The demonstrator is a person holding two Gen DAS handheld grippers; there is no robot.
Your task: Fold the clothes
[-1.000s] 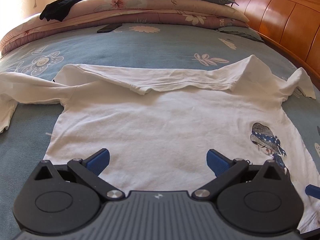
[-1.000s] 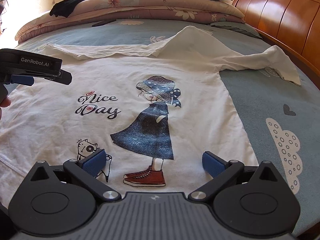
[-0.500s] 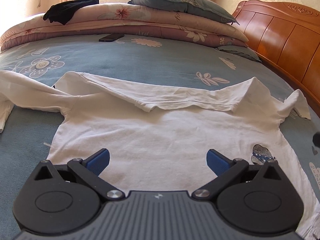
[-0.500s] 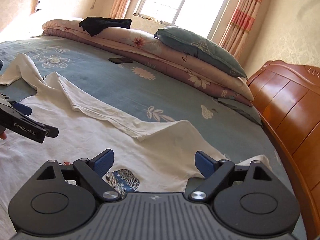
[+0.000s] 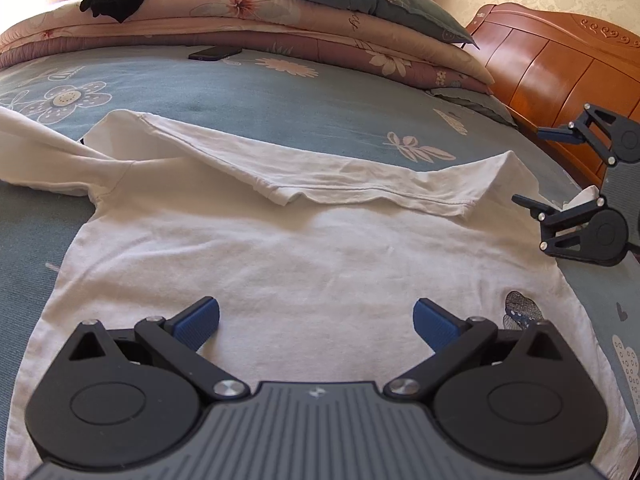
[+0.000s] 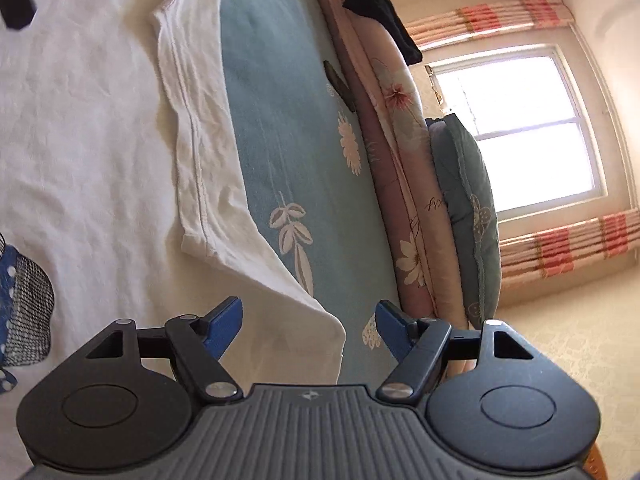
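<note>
One fold shows on the white T-shirt (image 5: 304, 248), hem turned over; sleeves remain, with left tool (image 5: 316, 322) spread empty and right tool (image 6: 310, 326), just narrowing, straddling a corner ungripped.

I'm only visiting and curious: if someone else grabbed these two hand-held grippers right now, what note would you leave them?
Left gripper: open, empty, above the white cotton T-shirt.
Right gripper: rolled sideways at the shirt's corner by the wooden headboard, jaws just been closing, cloth between them, not pinched yet.
Shirt lies on the blue flowered bedsheet.
Done: far edge folded over.
Left: sleeves and remaining folds.
</note>
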